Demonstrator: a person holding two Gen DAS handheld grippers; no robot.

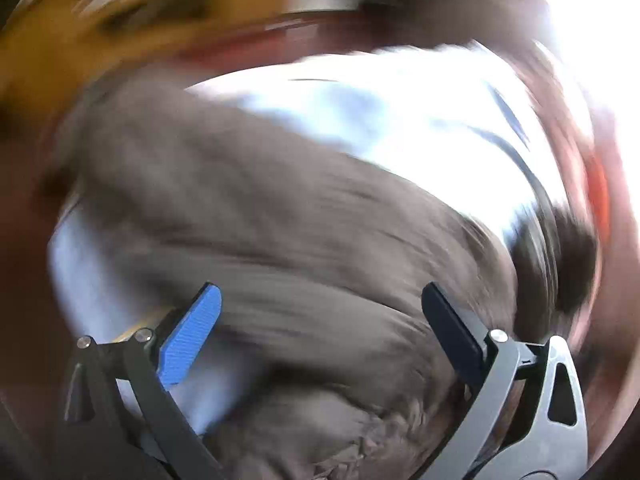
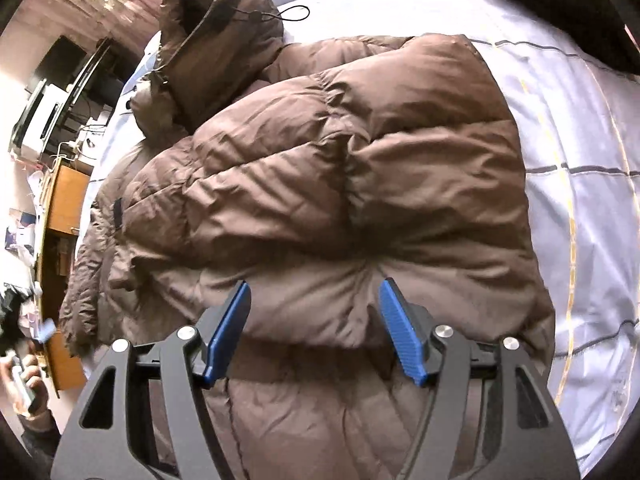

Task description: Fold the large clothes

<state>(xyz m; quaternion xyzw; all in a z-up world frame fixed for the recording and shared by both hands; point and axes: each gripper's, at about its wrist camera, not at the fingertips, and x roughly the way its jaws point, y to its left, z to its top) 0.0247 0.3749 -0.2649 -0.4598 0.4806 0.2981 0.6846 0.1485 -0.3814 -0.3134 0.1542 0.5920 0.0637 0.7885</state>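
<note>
Nearest in the right wrist view, the right gripper is seen pointing steeply down, its blue fingers spread apart with a puffed fold of the brown jacket bulging between them; the pads do not appear to be pressed into the cloth, so nothing is judged to be gripped there yet. The fold edge of the jacket lies directly under and just beyond the fingertips, and it runs across the view from side to side, roughly square to the line along which the fingers point. The jacket is laid on the bed, on a pale sheet with thin stripes, already doubled over once, and its long axis is stretched away from the gripper toward the hood, which lies at the far end, close to the far left edge of the bed. Bare sheet is left along the right side of the jacket. In the left wrist view, which is heavily smeared, the left gripper is also shown with its fingers held wide apart over the same brown cloth, nothing being clamped between them; its exact place along the jacket cannot be told. The right hand is judged the better placed for the near edge, and the coming fold is expected to be carried toward the hood.
</note>
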